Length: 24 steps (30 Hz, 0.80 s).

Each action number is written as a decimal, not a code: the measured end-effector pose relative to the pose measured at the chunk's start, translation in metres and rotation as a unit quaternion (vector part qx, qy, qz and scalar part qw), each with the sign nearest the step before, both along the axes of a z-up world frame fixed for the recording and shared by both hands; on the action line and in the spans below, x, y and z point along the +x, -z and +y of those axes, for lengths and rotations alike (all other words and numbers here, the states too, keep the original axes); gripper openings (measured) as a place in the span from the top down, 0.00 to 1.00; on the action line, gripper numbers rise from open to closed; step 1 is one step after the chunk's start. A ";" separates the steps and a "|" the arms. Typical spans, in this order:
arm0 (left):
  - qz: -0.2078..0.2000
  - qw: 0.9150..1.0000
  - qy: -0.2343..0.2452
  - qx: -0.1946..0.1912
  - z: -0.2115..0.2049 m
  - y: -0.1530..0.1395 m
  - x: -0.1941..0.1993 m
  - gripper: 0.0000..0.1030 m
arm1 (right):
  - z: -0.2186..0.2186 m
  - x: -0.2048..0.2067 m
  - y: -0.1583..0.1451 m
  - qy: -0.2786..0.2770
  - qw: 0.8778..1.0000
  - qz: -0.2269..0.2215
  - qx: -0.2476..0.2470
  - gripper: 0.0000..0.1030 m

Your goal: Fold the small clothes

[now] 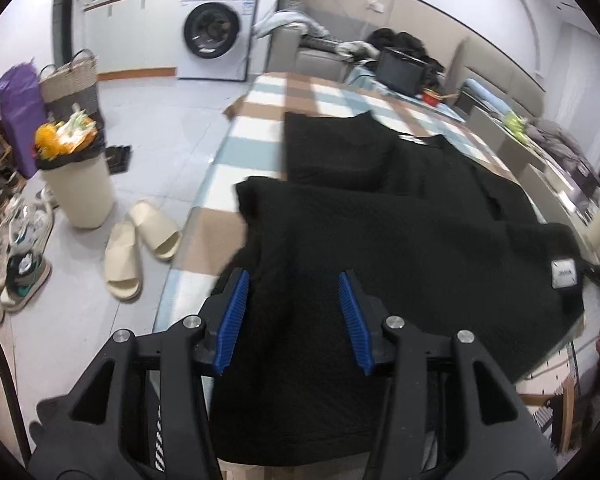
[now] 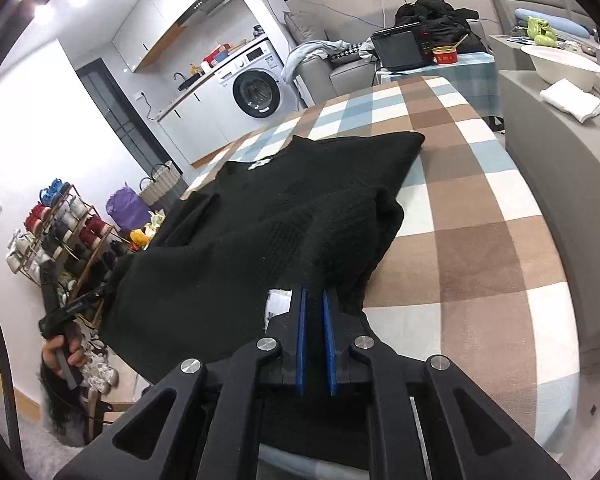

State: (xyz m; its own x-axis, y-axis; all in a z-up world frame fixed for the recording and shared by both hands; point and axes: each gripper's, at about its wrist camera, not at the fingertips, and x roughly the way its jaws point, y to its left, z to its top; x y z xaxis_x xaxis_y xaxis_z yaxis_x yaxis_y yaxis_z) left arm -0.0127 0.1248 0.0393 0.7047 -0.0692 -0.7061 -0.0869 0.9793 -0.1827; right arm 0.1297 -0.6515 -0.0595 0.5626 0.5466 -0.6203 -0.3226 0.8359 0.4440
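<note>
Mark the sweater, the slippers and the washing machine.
sweater (image 2: 284, 208), right wrist view, middle of the black knit.
slippers (image 1: 140, 240), left wrist view, strap of the cream pair.
washing machine (image 1: 211, 30), left wrist view, round door.

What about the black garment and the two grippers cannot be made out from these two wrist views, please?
- Black garment: its near hem, hidden behind the left gripper in the left wrist view.
- Right gripper: how much cloth it pinches, hidden by the folds, right wrist view.
- White label: print too small.
</note>
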 end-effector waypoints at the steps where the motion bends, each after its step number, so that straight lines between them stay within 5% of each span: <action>1: -0.004 1.000 0.008 0.003 -0.005 -0.002 0.000 0.58 | -0.001 0.002 0.001 0.003 1.000 0.002 -0.002 0.91; 3: -0.014 1.000 0.021 0.006 -0.015 -0.005 -0.002 0.58 | -0.003 0.004 0.005 0.001 1.000 0.008 0.006 0.90; 7: -0.007 1.000 0.015 0.014 -0.019 -0.003 0.004 0.58 | -0.007 0.004 0.009 -0.009 1.000 0.012 0.024 0.69; 13: 0.008 1.000 -0.022 -0.006 0.000 0.010 0.014 0.61 | 0.002 0.004 0.017 -0.008 1.000 0.013 -0.014 0.69; 15: 0.005 1.000 -0.028 -0.003 0.003 0.011 0.015 0.88 | 0.006 0.002 0.017 -0.007 0.999 0.002 -0.040 0.77; 16: 0.004 1.000 -0.030 -0.001 0.006 0.011 0.015 0.92 | 0.008 0.000 0.014 0.001 0.998 -0.011 -0.058 0.88; 24: -0.060 0.996 -0.037 -0.054 0.029 -0.021 0.008 0.95 | 0.009 -0.016 -0.031 0.044 0.991 -0.119 -0.041 0.96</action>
